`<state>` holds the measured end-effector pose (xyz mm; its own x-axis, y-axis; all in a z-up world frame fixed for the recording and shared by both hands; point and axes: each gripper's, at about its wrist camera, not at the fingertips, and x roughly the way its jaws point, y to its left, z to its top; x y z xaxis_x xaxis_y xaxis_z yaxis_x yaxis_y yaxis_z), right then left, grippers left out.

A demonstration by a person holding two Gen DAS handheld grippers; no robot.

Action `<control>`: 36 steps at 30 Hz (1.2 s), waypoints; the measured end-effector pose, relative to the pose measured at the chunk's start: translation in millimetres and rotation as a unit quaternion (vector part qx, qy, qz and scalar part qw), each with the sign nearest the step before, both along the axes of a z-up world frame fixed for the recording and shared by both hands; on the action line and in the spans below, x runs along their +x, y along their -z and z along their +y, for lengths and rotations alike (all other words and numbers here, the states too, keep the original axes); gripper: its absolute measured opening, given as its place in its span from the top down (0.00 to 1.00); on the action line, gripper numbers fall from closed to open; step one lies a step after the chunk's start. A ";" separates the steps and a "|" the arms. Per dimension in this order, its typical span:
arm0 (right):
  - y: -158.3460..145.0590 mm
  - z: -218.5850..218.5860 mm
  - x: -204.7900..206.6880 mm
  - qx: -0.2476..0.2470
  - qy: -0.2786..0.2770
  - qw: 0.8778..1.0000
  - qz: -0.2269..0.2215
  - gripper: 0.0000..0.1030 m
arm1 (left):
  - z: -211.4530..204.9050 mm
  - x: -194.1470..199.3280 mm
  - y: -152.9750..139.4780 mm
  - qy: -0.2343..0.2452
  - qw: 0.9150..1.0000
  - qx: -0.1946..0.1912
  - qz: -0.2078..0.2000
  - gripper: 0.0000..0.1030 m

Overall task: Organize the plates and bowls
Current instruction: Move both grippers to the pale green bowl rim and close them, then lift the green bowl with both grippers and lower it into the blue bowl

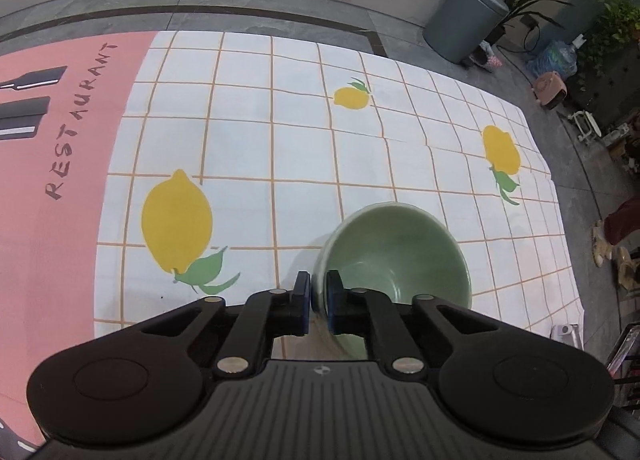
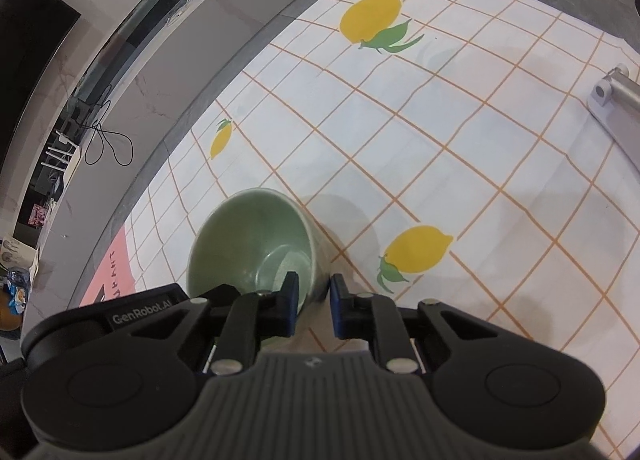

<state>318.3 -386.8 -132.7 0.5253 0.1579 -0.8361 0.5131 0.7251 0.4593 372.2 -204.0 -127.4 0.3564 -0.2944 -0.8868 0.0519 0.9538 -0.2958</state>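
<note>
Both grippers are clamping down on green bowls here, one each. The left gripper (image 1: 318, 288) is pinching the near rim of a green bowl (image 1: 394, 256), with one blue-padded finger sitting outside the wall and the other inside the bowl. The jaws are squeezed down tight, with just the thin ceramic wall between them. That bowl is sitting on the lemon-print tablecloth (image 1: 280, 132), a white cloth with an orange grid, just to the right of a big printed lemon (image 1: 176, 222).

The right gripper (image 2: 314, 292) is doing the mirror image: it's gripping the rim of a second green bowl (image 2: 256, 240), with the left finger down inside the bowl and the right finger outside the wall. Its jaws are nearly closed on the rim too. This bowl is resting on the same kind of gridded cloth (image 2: 440, 140), with a printed lemon (image 2: 418, 248) just off to its right.

Off to the far left in the left wrist view, a pink mat (image 1: 52, 140) with "RESTAURANT" lettering is lying next to the cloth. A grey bin (image 1: 464, 20) and some potted plants (image 1: 532, 0) are standing on the floor beyond the far corner. In the right wrist view a silver metal bar (image 2: 616, 108) is poking in from the right edge.
</note>
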 end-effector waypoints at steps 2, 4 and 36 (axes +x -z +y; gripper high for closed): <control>-0.4 0.7 -0.3 0.000 0.001 1.000 0.003 0.87 | -1.5 -1.0 -1.2 0.003 1.000 0.008 0.002 0.92; -2.1 2.3 0.1 -0.005 -0.004 1.000 0.009 0.87 | -1.1 -2.8 -2.5 0.002 1.000 0.007 0.001 0.92; -116.3 111.2 -177.0 -0.014 -0.134 0.984 -0.118 0.87 | 114.8 -207.0 -138.4 -0.069 0.990 0.000 -0.127 0.92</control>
<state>141.3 -275.6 -16.4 0.6486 0.2954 -0.7015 0.1836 0.8336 0.5209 165.1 -89.2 11.0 0.6042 -0.2281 -0.7634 -0.0056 0.9569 -0.2904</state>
